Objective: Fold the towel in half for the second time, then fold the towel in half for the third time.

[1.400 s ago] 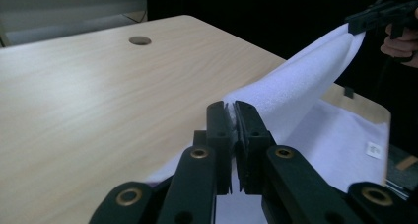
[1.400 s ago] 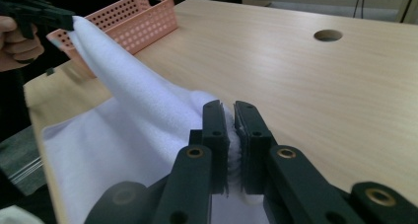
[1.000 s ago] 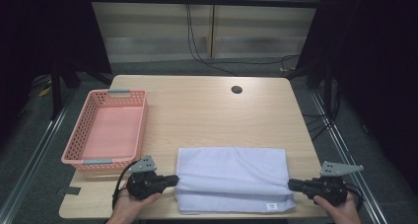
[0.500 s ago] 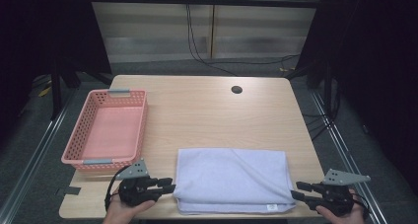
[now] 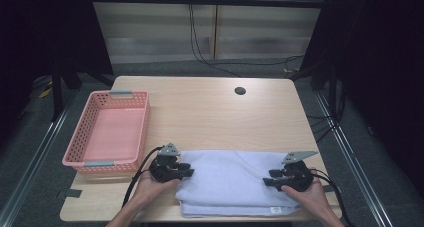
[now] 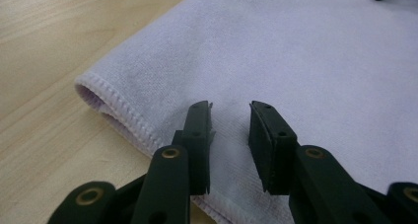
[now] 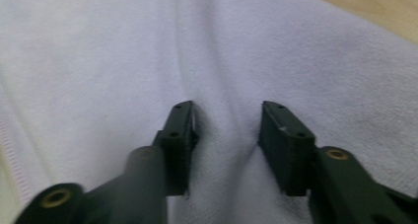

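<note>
A folded pale lavender towel point(image 5: 230, 182) lies flat at the table's front edge. My left gripper point(image 5: 187, 169) rests on its left end and points right. In the left gripper view its jaws point(image 6: 229, 110) stand apart on the towel point(image 6: 296, 46), just inside the stitched folded edge. My right gripper point(image 5: 267, 179) rests on the right end and points left. Its jaws point(image 7: 224, 110) are apart, with a low ridge of towel point(image 7: 98, 61) rising between them. Both pairs of jaws have just been opening, and neither pinches the cloth.
A pink plastic basket point(image 5: 107, 162) with nothing in it stands at the table's left side, close to my left hand. The wooden table point(image 5: 210, 117) has a round cable hole point(image 5: 240, 91) near its far edge. Dark floor and rails surround the table.
Both grippers were shut at the towel's two ends, then opened and drew slightly outward. Now both have come inward and sit on top of the towel.
</note>
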Motion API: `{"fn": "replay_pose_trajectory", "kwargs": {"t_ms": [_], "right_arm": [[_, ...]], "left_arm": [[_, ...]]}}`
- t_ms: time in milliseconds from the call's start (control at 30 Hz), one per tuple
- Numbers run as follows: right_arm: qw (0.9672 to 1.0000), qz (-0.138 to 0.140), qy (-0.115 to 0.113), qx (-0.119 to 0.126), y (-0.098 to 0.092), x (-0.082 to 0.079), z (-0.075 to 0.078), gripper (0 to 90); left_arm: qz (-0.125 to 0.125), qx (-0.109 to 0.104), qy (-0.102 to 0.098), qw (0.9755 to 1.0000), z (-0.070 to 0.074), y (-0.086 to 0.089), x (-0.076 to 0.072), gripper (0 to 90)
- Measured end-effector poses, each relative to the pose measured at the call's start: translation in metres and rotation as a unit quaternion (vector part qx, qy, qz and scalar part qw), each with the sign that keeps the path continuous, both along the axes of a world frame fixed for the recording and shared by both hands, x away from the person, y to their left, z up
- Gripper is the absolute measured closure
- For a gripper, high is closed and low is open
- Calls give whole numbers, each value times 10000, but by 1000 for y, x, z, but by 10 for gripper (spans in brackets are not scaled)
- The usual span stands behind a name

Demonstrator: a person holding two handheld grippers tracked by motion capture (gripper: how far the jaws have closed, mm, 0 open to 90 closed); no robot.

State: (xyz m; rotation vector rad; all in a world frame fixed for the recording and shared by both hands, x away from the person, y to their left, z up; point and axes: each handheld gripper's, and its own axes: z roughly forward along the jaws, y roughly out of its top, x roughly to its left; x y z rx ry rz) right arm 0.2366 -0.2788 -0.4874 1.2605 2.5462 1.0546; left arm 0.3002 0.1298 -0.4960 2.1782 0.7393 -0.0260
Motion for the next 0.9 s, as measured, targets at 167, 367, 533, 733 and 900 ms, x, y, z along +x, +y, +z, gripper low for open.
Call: {"fn": "replay_pose_trajectory", "kwargs": {"t_ms": [167, 367, 533, 733, 900], "right_arm": [[10000, -30, -16, -61, -3, 5, -1, 680], [9993, -242, -220, -182, -16, 22, -3, 689], [9987, -467, -161, 77, -20, 26, -1, 516], [9975, -61, -572, 407, 8, 2, 20, 488], [9971, 464, -401, 454, 51, -3, 16, 454]], "left_arm": [[-17, -131, 61, 9999, -3, -4, 5, 655], [3, -74, -48, 10000, -3, -22, 13, 611], [-107, -63, -24, 9999, 6, -22, 19, 594], [184, -330, -53, 9993, 18, -12, 32, 535], [365, -298, -43, 9989, 18, -12, 49, 488]]}}
